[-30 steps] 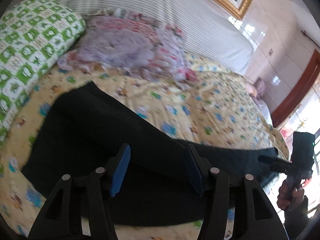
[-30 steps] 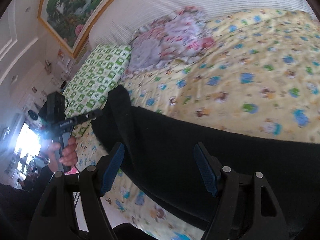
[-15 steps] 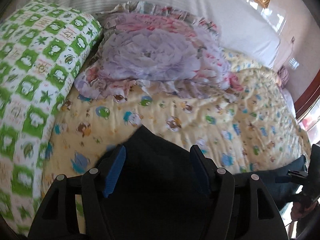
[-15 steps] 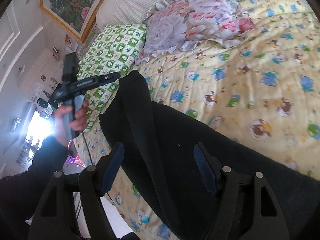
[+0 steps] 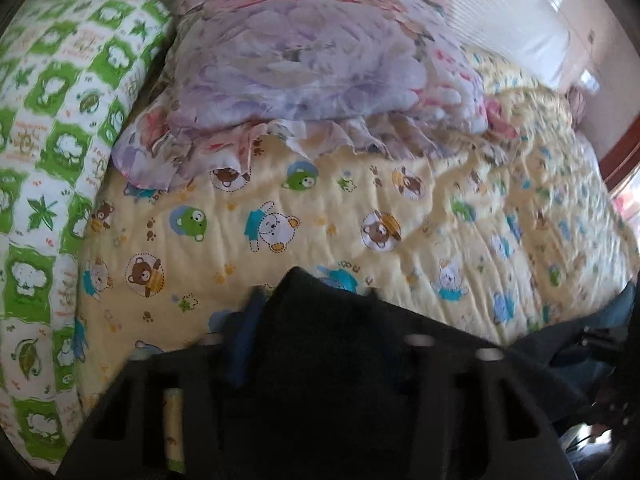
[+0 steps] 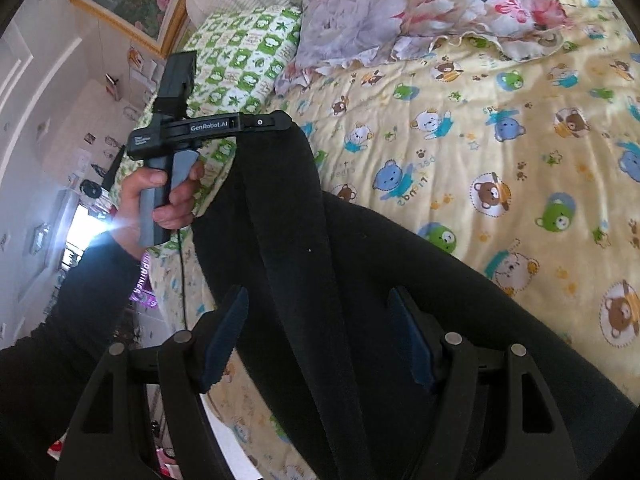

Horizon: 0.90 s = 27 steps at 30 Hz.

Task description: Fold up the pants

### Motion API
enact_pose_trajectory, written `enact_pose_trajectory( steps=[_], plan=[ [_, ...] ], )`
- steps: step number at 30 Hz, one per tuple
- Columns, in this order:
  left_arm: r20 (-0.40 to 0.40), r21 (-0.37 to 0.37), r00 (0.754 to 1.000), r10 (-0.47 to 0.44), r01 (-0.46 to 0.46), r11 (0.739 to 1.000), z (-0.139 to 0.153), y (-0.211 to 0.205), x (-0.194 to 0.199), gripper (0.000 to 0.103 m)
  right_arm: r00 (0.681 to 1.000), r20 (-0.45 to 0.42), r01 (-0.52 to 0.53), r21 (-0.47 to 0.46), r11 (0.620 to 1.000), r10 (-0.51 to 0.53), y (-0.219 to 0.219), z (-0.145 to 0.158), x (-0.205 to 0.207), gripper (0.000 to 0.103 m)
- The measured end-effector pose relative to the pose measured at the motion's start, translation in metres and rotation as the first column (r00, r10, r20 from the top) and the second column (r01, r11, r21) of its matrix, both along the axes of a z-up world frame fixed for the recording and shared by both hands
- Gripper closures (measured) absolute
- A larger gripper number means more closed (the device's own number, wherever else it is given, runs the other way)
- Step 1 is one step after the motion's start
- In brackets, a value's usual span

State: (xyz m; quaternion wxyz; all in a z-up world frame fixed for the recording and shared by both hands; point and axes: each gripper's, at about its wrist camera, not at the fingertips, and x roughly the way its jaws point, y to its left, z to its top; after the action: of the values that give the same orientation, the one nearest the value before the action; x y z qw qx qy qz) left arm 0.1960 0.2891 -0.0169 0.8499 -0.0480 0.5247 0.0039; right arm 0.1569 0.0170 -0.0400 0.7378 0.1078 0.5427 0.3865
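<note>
- left gripper (image 5: 312, 320), bottom centre of its own view, is closing its jaws with a raised fold of the black pants (image 5: 320, 360) between them; whether the pads press yet i cannot tell.
- right gripper (image 6: 320, 344), bottom of its view, stands with jaws wide apart over the pants (image 6: 360, 280), the cloth between its blue pads (image 6: 224, 336) unpinched.
- pants spread across the lower part of the yellow bear-print quilt (image 6: 500, 140).
- person's hand (image 6: 164, 196) at mid left grips the left tool's handle.
- green checked pillow (image 5: 48, 160) and floral bedding (image 5: 312, 60) lie beyond, toward the top.
</note>
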Motion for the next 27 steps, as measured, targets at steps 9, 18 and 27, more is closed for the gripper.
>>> enact_pose_trajectory(
  steps=[9, 18, 27],
  plan=[
    [0.134, -0.026, 0.990, 0.048, -0.045, 0.999, 0.037, 0.002, -0.050, 0.096, 0.997, 0.077, -0.031, -0.001, 1.000, 0.030, 0.009, 0.013, -0.016, 0.094],
    [0.254, -0.156, 0.953, 0.168, -0.131, 0.979, 0.058, 0.012, -0.142, 0.097, 0.958, 0.207, -0.189, -0.072, 0.979, 0.200, 0.039, 0.029, -0.070, 0.095],
    [0.192, -0.290, 0.926, 0.325, -0.263, 0.920, 0.015, 0.038, -0.206, 0.097, 0.936, 0.191, -0.285, -0.080, 0.955, 0.295, 0.058, 0.017, -0.095, 0.096]
  ],
)
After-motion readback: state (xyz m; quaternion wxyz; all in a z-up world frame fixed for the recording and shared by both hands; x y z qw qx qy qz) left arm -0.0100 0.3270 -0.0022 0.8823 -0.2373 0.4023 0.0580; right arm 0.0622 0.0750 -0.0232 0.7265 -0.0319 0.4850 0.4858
